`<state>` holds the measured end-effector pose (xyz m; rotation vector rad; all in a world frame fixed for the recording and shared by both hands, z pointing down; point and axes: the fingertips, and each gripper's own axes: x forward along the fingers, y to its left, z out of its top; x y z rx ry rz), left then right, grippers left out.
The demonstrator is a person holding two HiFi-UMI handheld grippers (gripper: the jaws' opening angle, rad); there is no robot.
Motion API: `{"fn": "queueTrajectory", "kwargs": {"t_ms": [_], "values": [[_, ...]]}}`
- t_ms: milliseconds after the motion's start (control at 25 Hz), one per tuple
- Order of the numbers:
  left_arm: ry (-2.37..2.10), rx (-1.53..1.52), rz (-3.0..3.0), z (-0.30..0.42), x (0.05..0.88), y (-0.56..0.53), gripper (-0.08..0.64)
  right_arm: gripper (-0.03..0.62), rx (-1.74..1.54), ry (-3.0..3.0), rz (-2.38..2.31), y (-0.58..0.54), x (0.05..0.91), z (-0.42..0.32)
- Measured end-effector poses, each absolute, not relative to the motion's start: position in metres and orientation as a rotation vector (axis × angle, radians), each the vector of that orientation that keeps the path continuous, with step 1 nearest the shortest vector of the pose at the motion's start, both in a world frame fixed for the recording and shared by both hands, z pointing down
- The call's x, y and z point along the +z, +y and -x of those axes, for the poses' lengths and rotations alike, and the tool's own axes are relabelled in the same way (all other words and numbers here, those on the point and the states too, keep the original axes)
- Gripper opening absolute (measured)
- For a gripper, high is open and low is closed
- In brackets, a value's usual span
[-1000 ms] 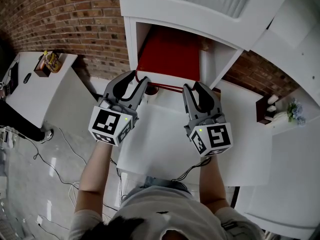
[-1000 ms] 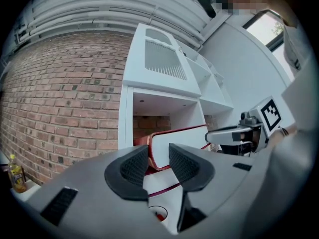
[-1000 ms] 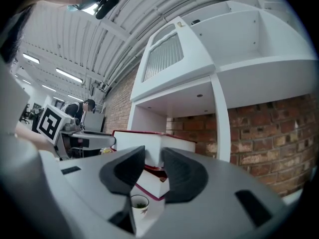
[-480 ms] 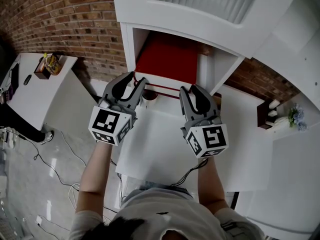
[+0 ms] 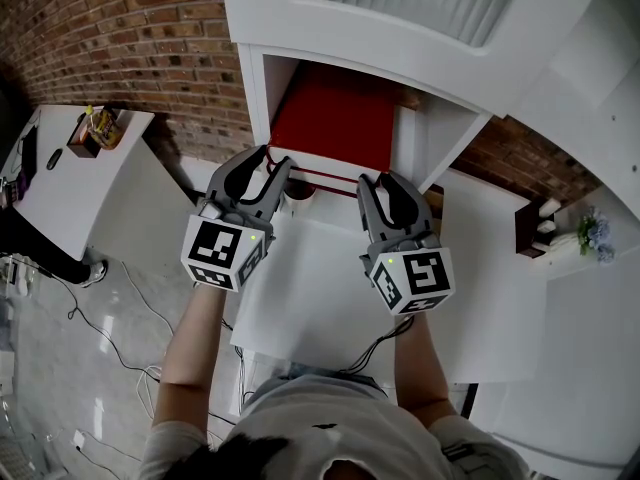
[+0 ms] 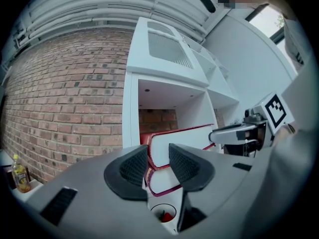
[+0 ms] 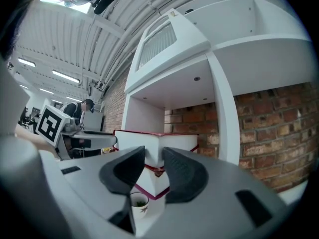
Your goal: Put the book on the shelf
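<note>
Our left gripper [image 5: 275, 158] is clamped on the near left corner of a thick red book [image 5: 335, 118]. Our right gripper [image 5: 381, 179] is clamped on its near right corner, and both point level. Ahead of the jaws, most of the book lies flat inside an open compartment of a white shelf [image 5: 256, 88], its near edge sticking out toward us. Just beneath it is a second book [image 6: 162, 180] with a red cover. Below the left gripper, a small white cup [image 5: 298, 194] stands on a white table [image 5: 320, 288].
</note>
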<state>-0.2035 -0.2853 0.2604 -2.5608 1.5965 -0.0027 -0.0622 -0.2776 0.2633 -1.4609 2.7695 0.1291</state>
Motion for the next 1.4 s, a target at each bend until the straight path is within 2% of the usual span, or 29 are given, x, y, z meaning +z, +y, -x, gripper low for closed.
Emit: {"fn": "queueTrajectory", "kwargs": {"t_ms": [360, 480, 920, 1400], "values": [[1.626, -0.012, 2.507, 0.212, 0.262, -0.274, 0.127, 0.126, 0.153, 2.768, 1.476, -0.270, 0.263, 0.062], [1.652, 0.000, 2.484, 0.218, 0.261, -0.268, 0.093, 0.120, 0.160, 2.754, 1.486, -0.265, 0.261, 0.061], [1.607, 0.015, 2.495, 0.212, 0.256, -0.237, 0.026, 0.012, 0.172, 2.796, 1.422, -0.229, 0.260, 0.073], [1.439, 0.012, 2.599, 0.177, 0.260, -0.183, 0.012, 0.009, 0.183, 2.881, 1.259, -0.167, 0.257, 0.096]]}}
